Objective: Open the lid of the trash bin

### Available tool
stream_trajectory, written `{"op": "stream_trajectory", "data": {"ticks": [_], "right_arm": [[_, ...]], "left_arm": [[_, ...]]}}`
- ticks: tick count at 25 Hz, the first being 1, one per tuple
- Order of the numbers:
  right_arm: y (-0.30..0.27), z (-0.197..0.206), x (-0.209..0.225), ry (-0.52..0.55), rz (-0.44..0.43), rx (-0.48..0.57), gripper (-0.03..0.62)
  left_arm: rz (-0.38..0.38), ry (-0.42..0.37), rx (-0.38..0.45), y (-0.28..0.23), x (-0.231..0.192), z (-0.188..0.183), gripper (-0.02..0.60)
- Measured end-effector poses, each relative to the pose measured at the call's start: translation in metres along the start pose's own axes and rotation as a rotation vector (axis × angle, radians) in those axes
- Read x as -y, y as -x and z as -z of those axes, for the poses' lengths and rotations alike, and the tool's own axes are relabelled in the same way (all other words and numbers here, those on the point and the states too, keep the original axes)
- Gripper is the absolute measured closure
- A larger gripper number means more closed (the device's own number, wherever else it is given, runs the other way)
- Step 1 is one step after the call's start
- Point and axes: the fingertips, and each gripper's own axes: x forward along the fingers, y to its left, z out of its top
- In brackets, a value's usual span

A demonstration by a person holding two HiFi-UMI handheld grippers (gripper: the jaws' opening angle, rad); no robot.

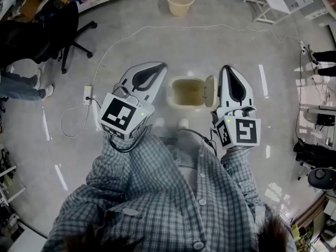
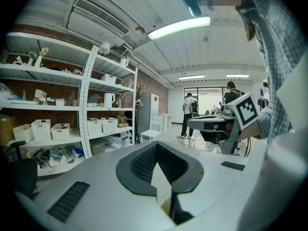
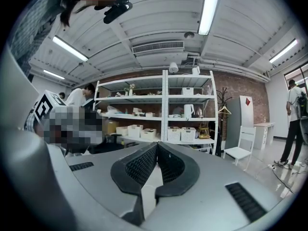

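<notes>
- Lid (image 1: pixel 210 90) is standing open on trash bin (image 1: pixel 187 105), frame centre; seemingly light, stiff plastic, best taken at its edge.
- Left claw (image 1: pixel 157 69) and right claw (image 1: pixel 230 75) are hanging pinched together, empty.

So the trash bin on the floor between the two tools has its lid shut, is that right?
Not quite: the lid is open. The head view shows the trash bin on the floor between the left tool and the right tool, with its lid tipped up at the bin's right edge.
</notes>
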Motion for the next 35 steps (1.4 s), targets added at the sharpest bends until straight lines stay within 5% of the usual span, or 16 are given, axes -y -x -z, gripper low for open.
{"op": "stream_trajectory", "data": {"ticks": [35], "right_arm": [[0.004, 0.020, 0.002, 0.017, -0.006, -0.048, 0.576]], "left_arm": [[0.041, 0.008, -0.021, -0.009, 0.012, 0.012, 0.577]]}}
